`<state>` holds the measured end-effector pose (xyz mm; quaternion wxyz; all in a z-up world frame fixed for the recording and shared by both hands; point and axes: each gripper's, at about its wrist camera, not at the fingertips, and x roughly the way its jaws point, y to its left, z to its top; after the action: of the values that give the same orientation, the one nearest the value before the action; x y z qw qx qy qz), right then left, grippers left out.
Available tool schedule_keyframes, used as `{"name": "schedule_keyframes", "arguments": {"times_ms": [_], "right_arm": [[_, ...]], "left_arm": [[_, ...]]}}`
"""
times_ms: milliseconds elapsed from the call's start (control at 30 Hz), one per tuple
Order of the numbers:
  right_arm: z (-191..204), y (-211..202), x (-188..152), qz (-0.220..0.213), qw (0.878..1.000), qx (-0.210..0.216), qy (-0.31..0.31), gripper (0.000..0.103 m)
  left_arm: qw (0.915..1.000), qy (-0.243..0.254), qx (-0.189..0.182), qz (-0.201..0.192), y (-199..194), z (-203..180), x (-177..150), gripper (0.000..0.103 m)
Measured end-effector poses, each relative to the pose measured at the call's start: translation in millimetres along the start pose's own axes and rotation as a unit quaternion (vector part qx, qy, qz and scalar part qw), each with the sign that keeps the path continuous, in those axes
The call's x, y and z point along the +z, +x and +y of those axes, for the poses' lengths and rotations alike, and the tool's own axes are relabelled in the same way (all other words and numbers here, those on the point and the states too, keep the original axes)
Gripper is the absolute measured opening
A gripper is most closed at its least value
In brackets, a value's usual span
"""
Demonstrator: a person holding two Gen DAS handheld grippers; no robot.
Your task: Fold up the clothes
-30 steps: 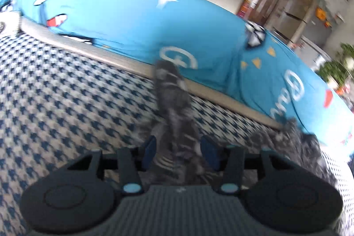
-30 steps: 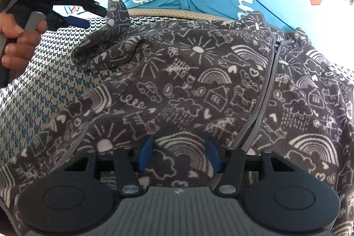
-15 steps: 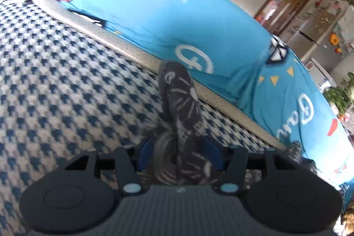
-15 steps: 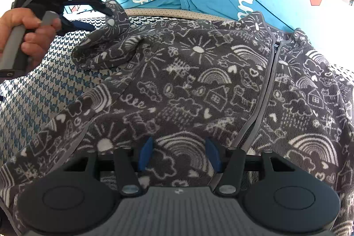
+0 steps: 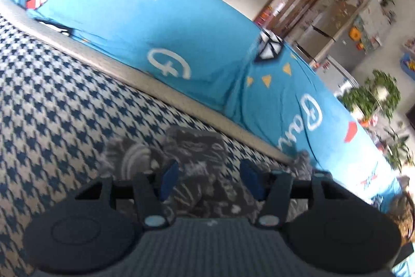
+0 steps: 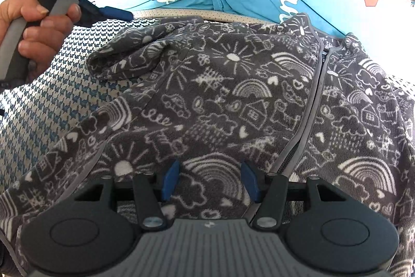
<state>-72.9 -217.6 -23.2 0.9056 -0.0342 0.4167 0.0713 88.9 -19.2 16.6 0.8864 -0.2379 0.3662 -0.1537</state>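
Left gripper [image 5: 208, 179] jaws opening, sleeve [image 6: 135, 53] loose between. Right gripper [image 6: 208, 182] jaws parted over jacket [image 6: 220, 100], gripping nothing. Risk: sleeve slumping off jacket, unfolding.

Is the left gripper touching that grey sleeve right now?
Apart. In the right wrist view the left gripper, jaws opening, hangs above the folded sleeve, with checked cloth visible between them.

houndstooth cover [image 5: 59, 105] | blue sheet [image 5: 124, 25] | fridge [image 5: 345, 43] | plant [image 5: 373, 95]
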Motion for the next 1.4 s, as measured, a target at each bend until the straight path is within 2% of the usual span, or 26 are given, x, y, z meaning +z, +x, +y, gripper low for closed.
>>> {"name": "schedule_keyframes", "arguments": {"times_ms": [133,233,400,500,567,633,667,733,833,933,1000,1067,1167,1267,1367,1400], "right_arm": [[0,0,0,0.000,1.000,0.000,0.000,0.054],[0,0,0,0.000,1.000,-0.001,-0.001,0.054],[0,0,0,-0.001,1.000,0.000,0.000,0.054],[-1,0,0,-0.001,1.000,0.001,0.000,0.054],[-2,0,0,-0.001,1.000,0.002,0.000,0.054],[-2,1,0,-0.001,1.000,0.003,0.000,0.054],[-2,1,0,-0.001,1.000,0.003,0.000,0.054],[-2,1,0,-0.001,1.000,0.003,0.000,0.054],[-2,2,0,-0.001,1.000,0.003,0.000,0.054],[-2,3,0,-0.001,1.000,0.003,-0.001,0.054],[-2,3,0,-0.001,1.000,0.002,-0.001,0.054],[-1,3,0,-0.001,1.000,0.002,-0.002,0.054],[-1,2,1,0.000,1.000,0.001,-0.002,0.054],[-1,3,1,0.001,1.000,0.000,-0.003,0.054],[0,3,2,0.002,1.000,-0.001,-0.004,0.054],[0,3,2,0.002,1.000,-0.001,-0.004,0.054]], "left_arm": [[0.9996,-0.014,0.022,-0.004,1,12,6,0.059],[0.9993,-0.018,0.033,0.008,8,18,4,0.059],[0.9987,-0.010,0.038,0.032,27,18,-5,0.059],[0.9985,-0.004,0.038,0.041,35,15,-9,0.056],[0.9984,0.005,0.035,0.045,39,11,-12,0.051],[0.9979,0.014,0.039,0.050,41,8,-14,0.033],[0.9976,0.017,0.042,0.053,42,7,-16,0.030],[0.9975,0.020,0.044,0.052,41,5,-17,0.018],[0.9969,0.037,0.060,0.035,34,-2,-18,0.011],[0.9934,0.060,0.098,0.003,19,-11,-19,0.009],[0.9880,0.077,0.132,-0.023,6,-15,-19,0.009],[0.9783,0.097,0.175,-0.054,-10,-16,-19,0.009],[0.9588,0.115,0.240,-0.100,-39,-10,-17,0.009],[0.9386,0.099,0.301,-0.137,-72,9,-10,0.009],[0.9171,0.080,0.363,-0.145,-94,32,-8,0.011],[0.9160,0.067,0.372,-0.135,-98,41,-9,0.016]]}}
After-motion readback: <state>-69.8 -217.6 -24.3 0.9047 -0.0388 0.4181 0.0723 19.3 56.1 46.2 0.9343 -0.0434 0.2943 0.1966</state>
